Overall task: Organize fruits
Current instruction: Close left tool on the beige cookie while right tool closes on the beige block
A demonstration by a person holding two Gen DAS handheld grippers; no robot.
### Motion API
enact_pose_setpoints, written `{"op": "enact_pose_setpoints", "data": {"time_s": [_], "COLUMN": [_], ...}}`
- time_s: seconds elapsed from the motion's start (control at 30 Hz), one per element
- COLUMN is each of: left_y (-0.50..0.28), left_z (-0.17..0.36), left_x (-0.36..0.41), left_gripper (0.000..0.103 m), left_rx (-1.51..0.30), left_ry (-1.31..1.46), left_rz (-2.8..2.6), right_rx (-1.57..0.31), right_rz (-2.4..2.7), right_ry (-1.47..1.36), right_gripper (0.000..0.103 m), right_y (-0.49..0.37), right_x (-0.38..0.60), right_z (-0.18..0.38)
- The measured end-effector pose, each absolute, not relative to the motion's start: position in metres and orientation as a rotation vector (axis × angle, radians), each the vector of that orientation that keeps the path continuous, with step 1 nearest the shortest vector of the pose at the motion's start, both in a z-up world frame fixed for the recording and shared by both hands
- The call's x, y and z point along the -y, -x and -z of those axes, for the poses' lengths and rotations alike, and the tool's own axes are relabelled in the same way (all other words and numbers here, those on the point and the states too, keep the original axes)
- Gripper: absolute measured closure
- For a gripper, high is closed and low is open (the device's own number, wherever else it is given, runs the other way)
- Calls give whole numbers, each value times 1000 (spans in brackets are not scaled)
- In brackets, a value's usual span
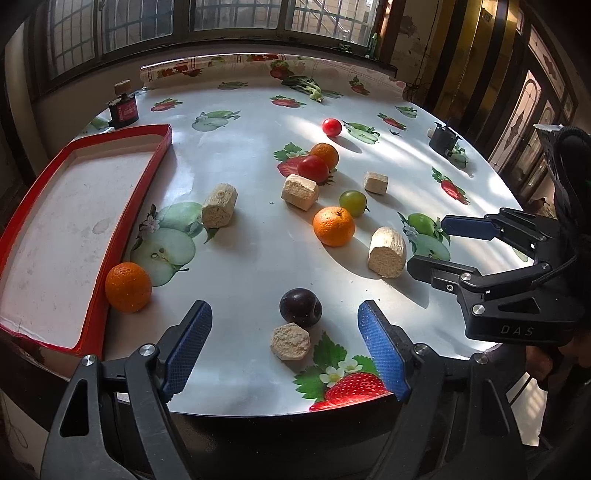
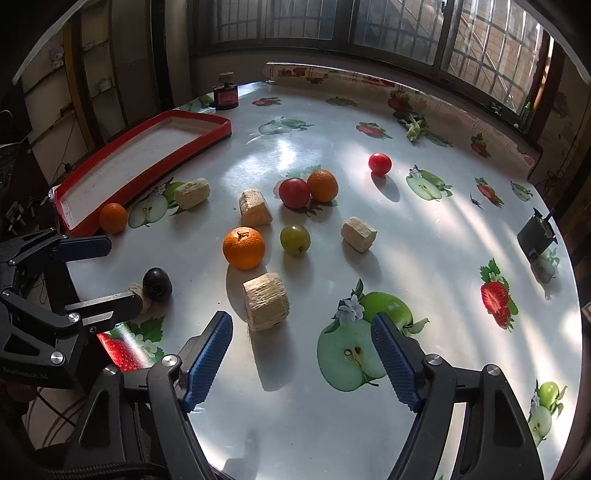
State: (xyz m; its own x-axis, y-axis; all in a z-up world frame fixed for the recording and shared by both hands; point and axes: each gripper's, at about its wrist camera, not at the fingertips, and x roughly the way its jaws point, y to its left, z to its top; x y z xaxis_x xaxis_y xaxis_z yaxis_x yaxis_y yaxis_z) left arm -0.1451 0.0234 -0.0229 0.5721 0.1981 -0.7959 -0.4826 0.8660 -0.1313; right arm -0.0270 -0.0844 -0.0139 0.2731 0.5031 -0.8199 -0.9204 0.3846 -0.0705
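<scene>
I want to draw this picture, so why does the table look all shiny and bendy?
In the left wrist view, sunlight from the windows throws white glare on the table, and the orange casts a dark shadow. In the right wrist view, the fisheye lens curves the red tray and the table edge; the corners go black.

Bright window light, glare, fisheye warp

Fruits [image 1: 333, 226] scattered — tray [image 1: 122, 206] seemingly bare
</scene>
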Motion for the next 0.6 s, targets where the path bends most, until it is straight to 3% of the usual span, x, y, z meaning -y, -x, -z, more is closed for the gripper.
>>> {"op": "enact_pose_setpoints", "data": {"time_s": [0.13,0.43,0.5,0.6], "left_y": [141,137,136,134], "left_z": [32,44,44,43], "left_x": [-28,-23,-23,-18], "left_gripper": [38,67,80,81], "left_rx": [-909,-953,-951,-952], "left_ry": [366,322,334,311], "left_rz": [-386,-328,-305,-305], "right_rx": [-854,-932,-937,-931], "right_rz": [-1080,-1126,-1130,-1138], "right_ry": [590,549,553,557], "right_gripper": [45,55,58,70], "right_y": [21,8,8,10], "right_x": [75,62,59,56], "right_z": [26,45,48,48]}}
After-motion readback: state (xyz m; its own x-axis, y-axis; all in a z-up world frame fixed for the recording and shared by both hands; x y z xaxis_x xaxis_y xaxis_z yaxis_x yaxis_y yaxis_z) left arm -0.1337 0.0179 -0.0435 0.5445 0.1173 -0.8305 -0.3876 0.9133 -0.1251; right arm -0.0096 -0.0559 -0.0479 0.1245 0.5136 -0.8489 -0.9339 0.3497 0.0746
